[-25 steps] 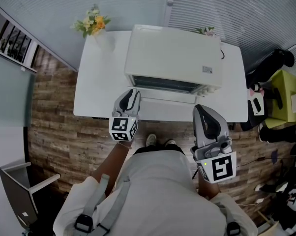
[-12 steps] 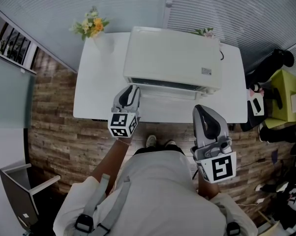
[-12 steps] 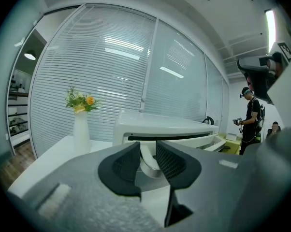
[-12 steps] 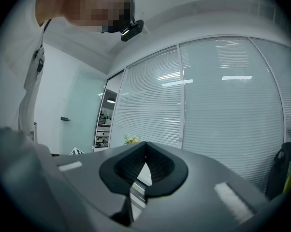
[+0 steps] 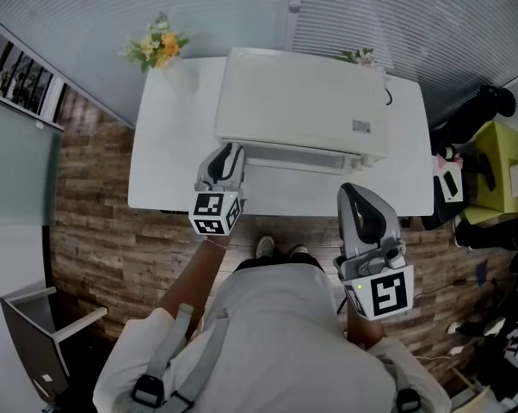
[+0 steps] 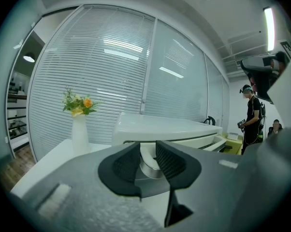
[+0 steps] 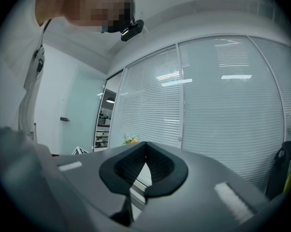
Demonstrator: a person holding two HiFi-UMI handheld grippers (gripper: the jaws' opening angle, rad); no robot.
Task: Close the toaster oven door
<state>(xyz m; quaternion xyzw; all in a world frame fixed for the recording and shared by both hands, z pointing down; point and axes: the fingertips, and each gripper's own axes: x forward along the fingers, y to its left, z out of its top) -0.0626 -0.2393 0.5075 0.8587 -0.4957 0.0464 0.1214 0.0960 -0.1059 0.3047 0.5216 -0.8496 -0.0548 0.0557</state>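
Left gripper [image 6: 146,153]: jaws narrow, closed on the silver left end of the door handle [image 6: 150,169]. Right gripper [image 7: 145,153]: jaws together, nothing between them, near the front edge of the desk [image 5: 169,166]. Toaster oven [image 5: 302,101]: mid-desk, long axis left to right, door [image 5: 298,157] facing the person, tilted up, nearly shut. 1 small label [image 5: 362,124] on its top; print unreadable.

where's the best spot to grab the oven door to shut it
The handle along the door's free edge, near its left end, from the front. It stands off the door, so jaws fit across it; the left tool looks shut on it there.
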